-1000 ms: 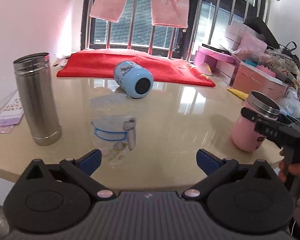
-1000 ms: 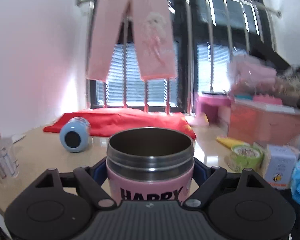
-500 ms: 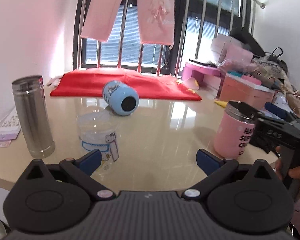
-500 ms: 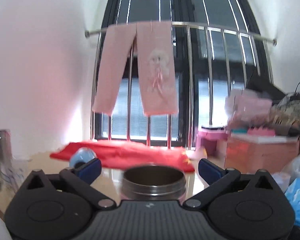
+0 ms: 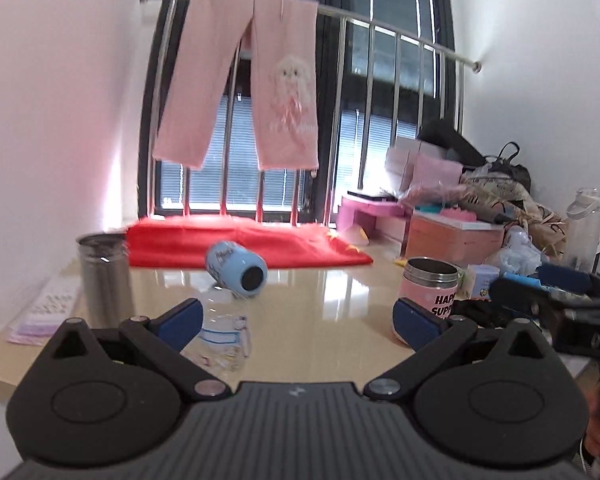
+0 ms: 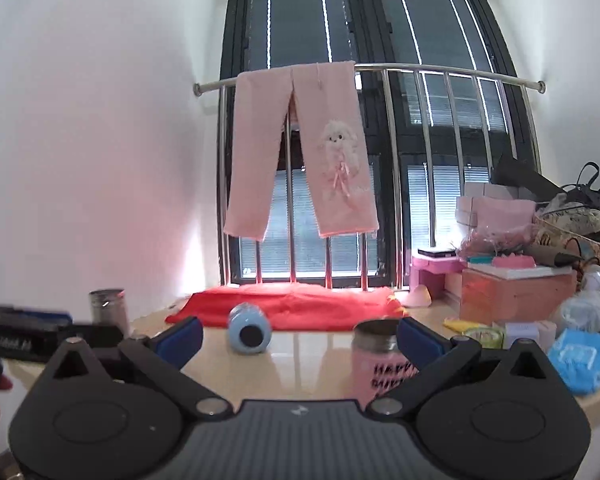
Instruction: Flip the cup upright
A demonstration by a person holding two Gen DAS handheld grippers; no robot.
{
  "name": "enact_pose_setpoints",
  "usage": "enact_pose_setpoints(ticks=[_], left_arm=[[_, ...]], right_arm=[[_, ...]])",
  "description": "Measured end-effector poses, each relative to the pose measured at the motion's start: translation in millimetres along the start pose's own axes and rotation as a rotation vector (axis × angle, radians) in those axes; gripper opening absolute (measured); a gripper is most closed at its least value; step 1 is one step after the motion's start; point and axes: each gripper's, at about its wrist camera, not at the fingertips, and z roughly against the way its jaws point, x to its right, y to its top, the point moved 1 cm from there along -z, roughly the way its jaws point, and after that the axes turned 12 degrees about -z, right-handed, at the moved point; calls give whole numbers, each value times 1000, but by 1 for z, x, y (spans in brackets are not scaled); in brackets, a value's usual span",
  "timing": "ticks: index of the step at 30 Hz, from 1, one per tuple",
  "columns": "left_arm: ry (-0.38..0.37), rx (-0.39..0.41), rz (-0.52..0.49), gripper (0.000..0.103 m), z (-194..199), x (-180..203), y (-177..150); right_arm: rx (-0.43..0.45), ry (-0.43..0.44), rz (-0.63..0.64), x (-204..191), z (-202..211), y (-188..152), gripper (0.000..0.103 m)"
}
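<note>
Left wrist view. We recorded the left gripper (image 5: 296, 322) with its blue pads spread wide and nothing between them, raised and drawn back compared with half a second earlier, when it looked down on the tabletop from closer in. The pink cup (image 5: 429, 294) stood upright on the beige table (image 5: 331, 320), mouth up, lettering partly readable; half a second before, the right gripper's fingers flanked it, whereas now the right gripper (image 5: 539, 296) sat to its right, apart from it. We also listed a blue cup (image 5: 238, 270) lying on its side near the red cloth (image 5: 240, 246), a steel flask (image 5: 106, 280) upright at left, and a clear plastic bottle (image 5: 224, 332) just beyond the left pad. Pink trousers (image 5: 252, 92) hung from the window rail.

Right wrist view. We recorded the right gripper (image 6: 298, 338) with jaws apart and empty. The pink cup (image 6: 379, 362) stood upright on the table (image 6: 307, 360), low and right of centre, partly behind the right-hand pad; half a second earlier it sat centred between the fingers and closer. The blue cup (image 6: 248, 329) lay on its side before the red cloth (image 6: 292, 306). The steel flask (image 6: 108, 310) and the left gripper (image 6: 32, 338) appeared at left.
</note>
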Motion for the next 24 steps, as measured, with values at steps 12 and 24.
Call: enact_pose_setpoints(ticks=[12,24], left_arm=[[91,95,-40,103,70,-17,-14],[99,66,24,103,70,-27,-23]], right_arm=[[20,-25,24,-43,45,-4,103],[-11,-51,0,-37,40,-9,103]])
